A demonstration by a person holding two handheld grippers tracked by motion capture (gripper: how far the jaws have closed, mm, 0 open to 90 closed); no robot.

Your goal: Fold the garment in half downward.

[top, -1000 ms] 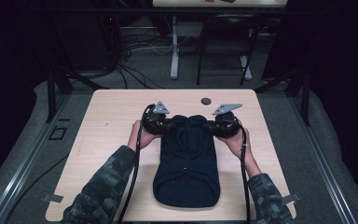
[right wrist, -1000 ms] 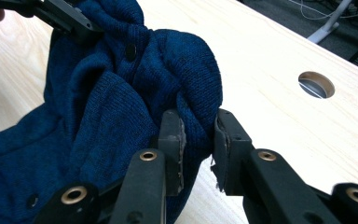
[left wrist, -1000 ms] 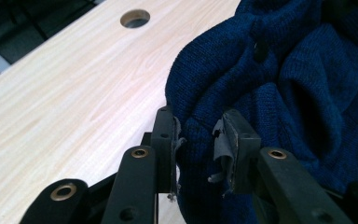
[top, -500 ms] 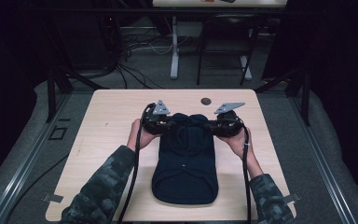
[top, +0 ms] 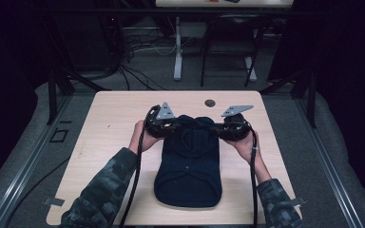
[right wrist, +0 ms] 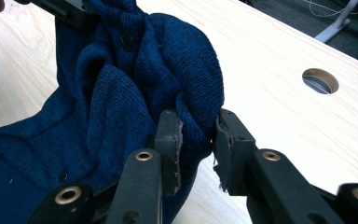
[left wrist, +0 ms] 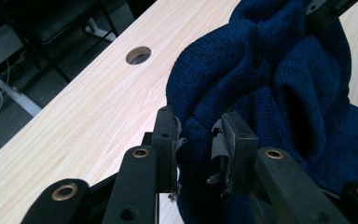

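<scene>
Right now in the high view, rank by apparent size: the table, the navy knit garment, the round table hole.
1. Table
2. Navy knit garment
3. Round table hole, smallest by far.

Both tongs clamped, facing inward

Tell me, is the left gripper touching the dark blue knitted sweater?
Touching. The left gripper view shows the left gripper pinching a fold of the dark blue knitted sweater, both pads pressed into the knit.

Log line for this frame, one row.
left gripper: shut on sweater | right gripper: shut on sweater | far edge bunched between both | near part flat on table
</scene>
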